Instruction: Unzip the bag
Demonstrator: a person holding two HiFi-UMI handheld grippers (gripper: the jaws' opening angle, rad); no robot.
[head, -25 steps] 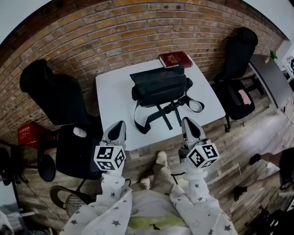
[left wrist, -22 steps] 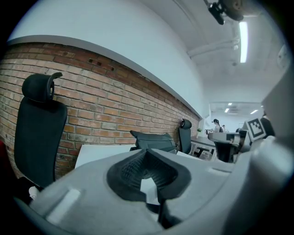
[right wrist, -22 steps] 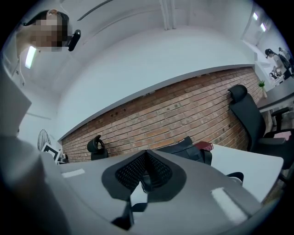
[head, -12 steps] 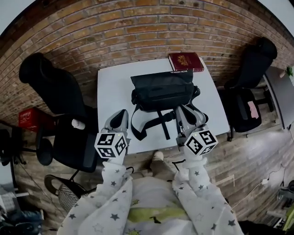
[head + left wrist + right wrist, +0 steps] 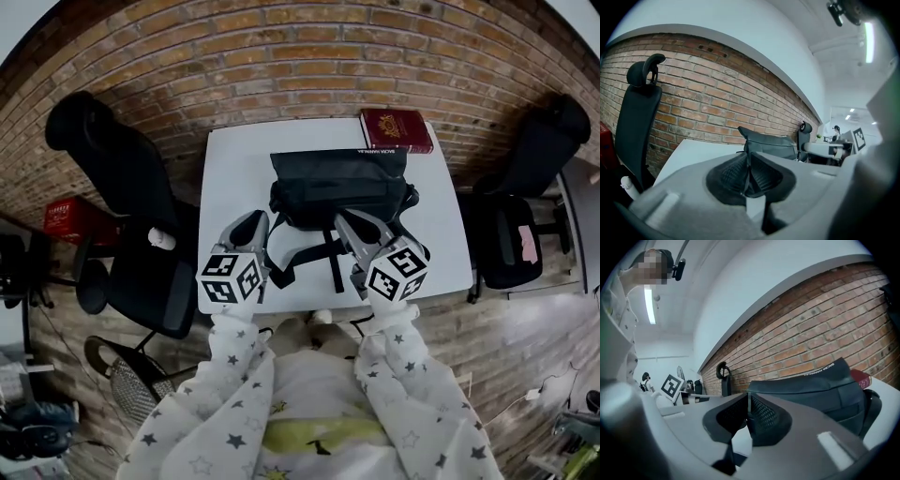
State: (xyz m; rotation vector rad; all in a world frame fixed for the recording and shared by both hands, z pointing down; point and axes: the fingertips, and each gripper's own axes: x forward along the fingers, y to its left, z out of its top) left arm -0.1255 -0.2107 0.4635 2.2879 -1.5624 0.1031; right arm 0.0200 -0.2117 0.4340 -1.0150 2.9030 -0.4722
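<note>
Vs. a sec ago both tools have pushed fwd. In the head view they sat below the near edge of the counter [image 5: 234, 169]. Now the left tool [image 5: 253, 219] is over that edge at centre-left, and the right tool [image 5: 345, 219] is at centre, its tip above the straps [image 5: 330, 251] of the bag [image 5: 339, 186]. Jaws on both have just been opening a touch, but in the two gripper views the pads look all but together, hairline gap at most, nothing btwn them. My read: approach phase only, unzipping not begun, no grip on anything yet. The bag, black, lies mid-counter in the upper centre of the frame, its long top edge toward the brick wall and the straps trailing toward the near edge. A red book [image 5: 396, 129] sits just beside its upper-right corner. Bag looks shut; zip line & puller don't show in any view, contents unknown. Prob. one tool must pin the bag while the other finds the puller. Other container: red box [image 5: 69, 217] on the floor at the left edge of the frame, contents can't tell.
</note>
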